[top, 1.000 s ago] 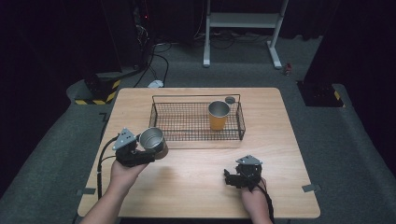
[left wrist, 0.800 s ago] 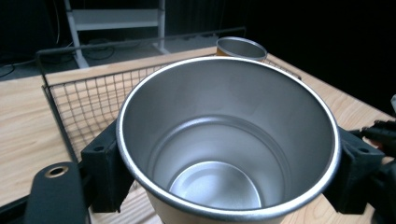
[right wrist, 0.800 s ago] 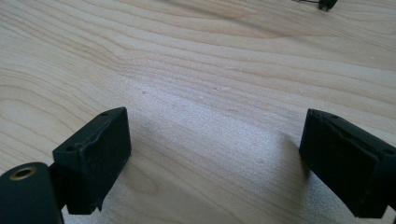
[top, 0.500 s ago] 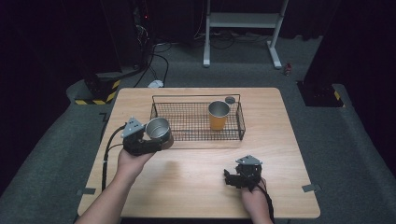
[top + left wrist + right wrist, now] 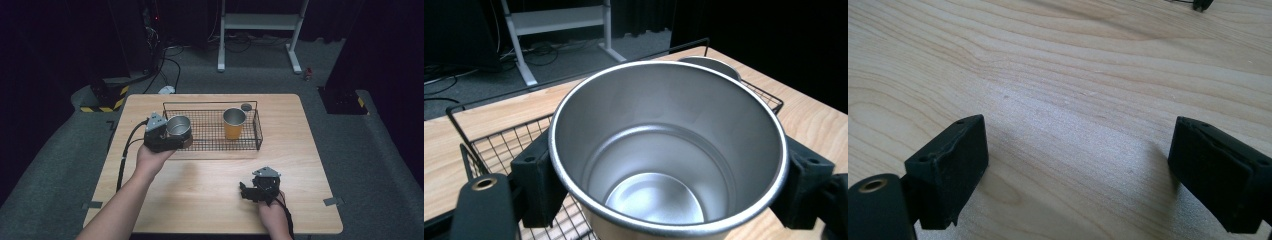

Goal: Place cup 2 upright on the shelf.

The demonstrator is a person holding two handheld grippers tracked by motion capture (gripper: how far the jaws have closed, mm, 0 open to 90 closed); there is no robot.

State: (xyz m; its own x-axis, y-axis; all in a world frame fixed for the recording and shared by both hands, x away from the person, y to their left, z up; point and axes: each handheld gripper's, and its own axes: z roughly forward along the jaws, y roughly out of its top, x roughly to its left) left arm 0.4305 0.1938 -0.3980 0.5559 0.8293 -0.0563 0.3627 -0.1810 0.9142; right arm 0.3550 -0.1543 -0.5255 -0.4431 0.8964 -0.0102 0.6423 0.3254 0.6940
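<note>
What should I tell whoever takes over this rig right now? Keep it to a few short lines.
Left gripper: shut on the steel cup, held upright at the left end of the wire basket.
Right gripper: open, empty, low over the bare table near its front edge.
Done: one orange cup stands upright inside the basket, right of middle.
Left: probably set the steel cup down in the basket and open the jaws; whether it is past the basket's rim I cannot tell.
</note>
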